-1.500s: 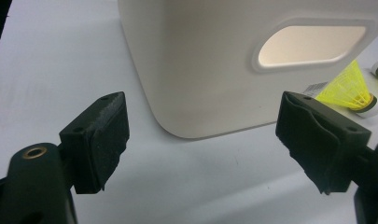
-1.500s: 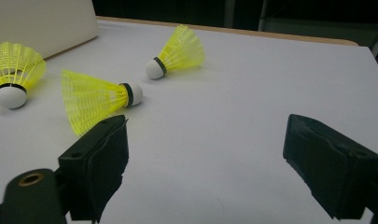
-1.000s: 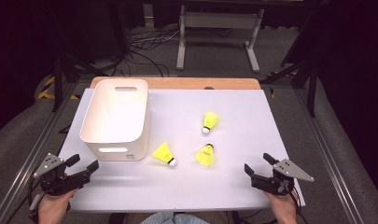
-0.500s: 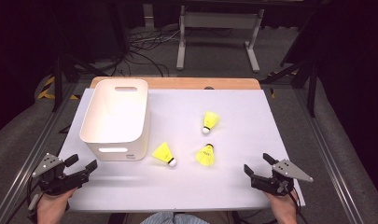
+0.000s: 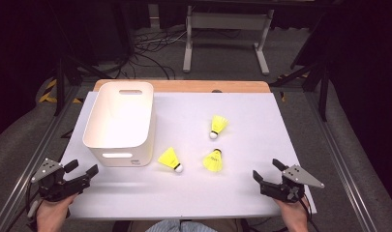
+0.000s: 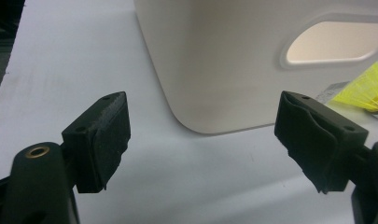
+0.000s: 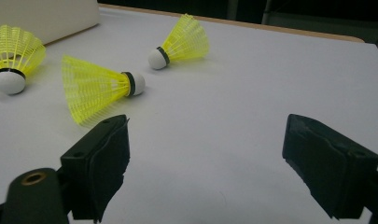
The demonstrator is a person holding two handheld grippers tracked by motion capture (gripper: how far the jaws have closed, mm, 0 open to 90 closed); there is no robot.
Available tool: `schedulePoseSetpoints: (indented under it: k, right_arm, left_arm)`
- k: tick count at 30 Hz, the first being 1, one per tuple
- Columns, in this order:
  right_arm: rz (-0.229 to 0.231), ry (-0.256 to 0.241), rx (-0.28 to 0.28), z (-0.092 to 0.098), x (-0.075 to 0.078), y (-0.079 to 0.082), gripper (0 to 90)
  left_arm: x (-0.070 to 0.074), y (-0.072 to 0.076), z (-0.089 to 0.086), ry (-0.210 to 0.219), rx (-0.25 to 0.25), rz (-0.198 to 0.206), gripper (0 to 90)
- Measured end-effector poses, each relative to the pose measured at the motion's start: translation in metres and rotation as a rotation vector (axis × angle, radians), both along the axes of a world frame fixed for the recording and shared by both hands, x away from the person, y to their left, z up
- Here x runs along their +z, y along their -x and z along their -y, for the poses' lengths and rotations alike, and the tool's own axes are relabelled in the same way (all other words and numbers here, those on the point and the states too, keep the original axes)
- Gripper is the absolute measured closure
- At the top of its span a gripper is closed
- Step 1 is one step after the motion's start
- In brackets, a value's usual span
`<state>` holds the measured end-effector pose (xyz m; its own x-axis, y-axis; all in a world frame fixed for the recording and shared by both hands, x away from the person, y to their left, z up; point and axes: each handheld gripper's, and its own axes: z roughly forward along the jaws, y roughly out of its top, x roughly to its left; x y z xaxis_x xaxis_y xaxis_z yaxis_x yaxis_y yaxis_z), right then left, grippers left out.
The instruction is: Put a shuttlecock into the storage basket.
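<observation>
Yellow shuttlecocks (image 5: 214, 160): three; bin (image 5: 120, 122): one

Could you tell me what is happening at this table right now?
A person holds the left gripper and the right gripper near the table's front edge, both open and gripping nothing. Three yellow shuttlecocks lie on the white surface: one beside the white bin, one in the middle and one farther back. None is in the bin yet; the right gripper is nearest the middle one.
</observation>
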<state>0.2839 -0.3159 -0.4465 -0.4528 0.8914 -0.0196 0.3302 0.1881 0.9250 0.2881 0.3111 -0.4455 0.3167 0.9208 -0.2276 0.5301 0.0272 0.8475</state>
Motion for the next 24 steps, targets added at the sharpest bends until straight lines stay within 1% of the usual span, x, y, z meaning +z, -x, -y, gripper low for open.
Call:
schedulePoseSetpoints:
  k: [4, 8, 12, 17, 24]
  right_arm:
    - [0.0, 0.0, 0.001, 0.0, 0.0, 0.0, 15.1]
    - [-0.001, 0.001, -0.002, 0.0, 0.0, 0.0, 15.1]
    - [-0.001, 0.002, -0.003, 0.0, 0.0, 0.0, 15.1]
    - [0.002, 0.003, -0.001, 0.0, 0.0, 0.0, 15.2]
    - [0.002, 0.003, -0.002, 0.0, 0.0, 0.001, 15.3]
  left_arm:
    - [-0.001, -0.002, -0.004, 0.0, 0.019, -0.008, 19.2]
    - [-0.001, -0.003, -0.007, 0.01, 0.036, -0.011, 19.1]
    - [0.0, -0.003, -0.008, 0.009, 0.048, -0.016, 19.1]
    - [0.002, -0.005, -0.011, 0.018, 0.066, -0.021, 19.1]
    - [0.002, -0.01, -0.013, 0.003, 0.078, -0.03, 19.1]
